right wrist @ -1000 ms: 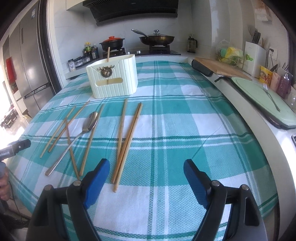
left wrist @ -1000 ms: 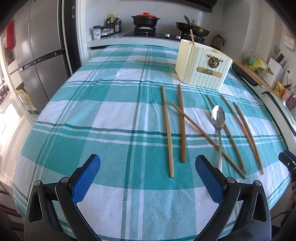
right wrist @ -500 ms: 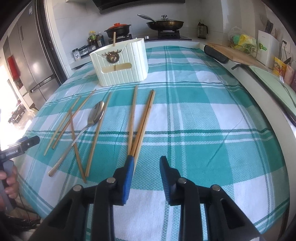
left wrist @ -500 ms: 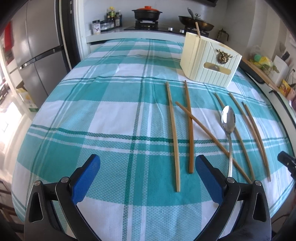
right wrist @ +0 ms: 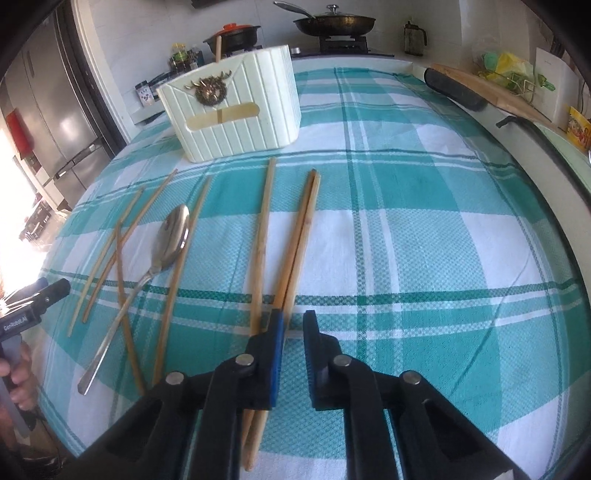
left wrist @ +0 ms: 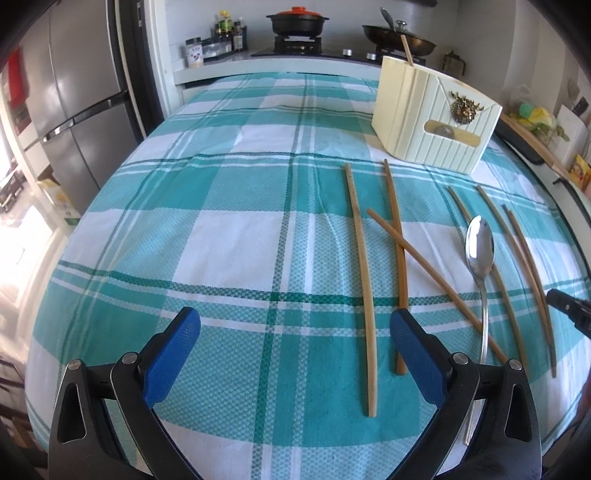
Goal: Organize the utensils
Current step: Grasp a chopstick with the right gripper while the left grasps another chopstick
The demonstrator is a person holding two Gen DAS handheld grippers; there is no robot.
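Teal plaid tablecloth, steel fridge, red-lidded pot, lidded pan

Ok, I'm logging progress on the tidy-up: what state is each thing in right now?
Holder: upright, one chopstick standing in it.
Spoon: lying flat on the cloth.
Loose chopsticks: flat on the cloth, two crossed.
Left gripper: open, empty.
Right gripper: jaws closing, nothing between them.
Pan: lid on.
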